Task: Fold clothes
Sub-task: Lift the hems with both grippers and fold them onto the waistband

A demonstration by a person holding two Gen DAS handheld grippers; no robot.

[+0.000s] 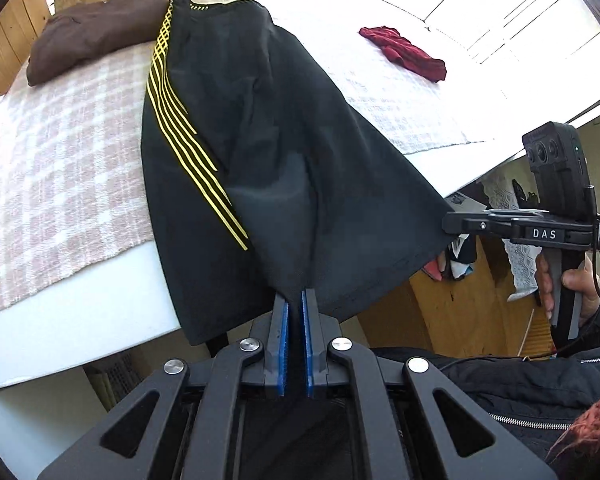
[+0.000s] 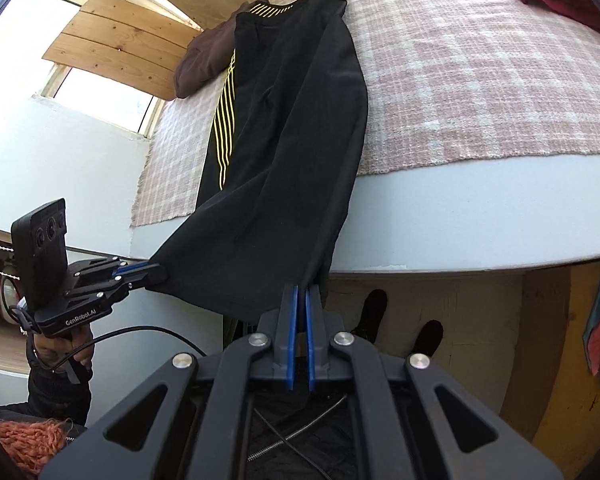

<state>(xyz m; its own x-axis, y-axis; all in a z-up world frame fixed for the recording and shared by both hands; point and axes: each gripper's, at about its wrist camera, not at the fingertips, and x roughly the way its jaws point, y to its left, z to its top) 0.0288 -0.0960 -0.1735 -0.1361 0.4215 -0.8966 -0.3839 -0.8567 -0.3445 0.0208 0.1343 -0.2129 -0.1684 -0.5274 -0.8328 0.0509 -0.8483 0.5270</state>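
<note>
My left claw (image 1: 295, 300) and right claw (image 2: 302, 294) each pinch a corner of the hem of the black shorts (image 1: 236, 128), which trail off the bed (image 1: 60, 160). "DAS" marks the right claw; "GenRobot.AI" the left.

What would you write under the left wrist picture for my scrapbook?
Two hand-held grippers, left and right, pinch the hem of black shorts hanging off a checked blanket.
</note>
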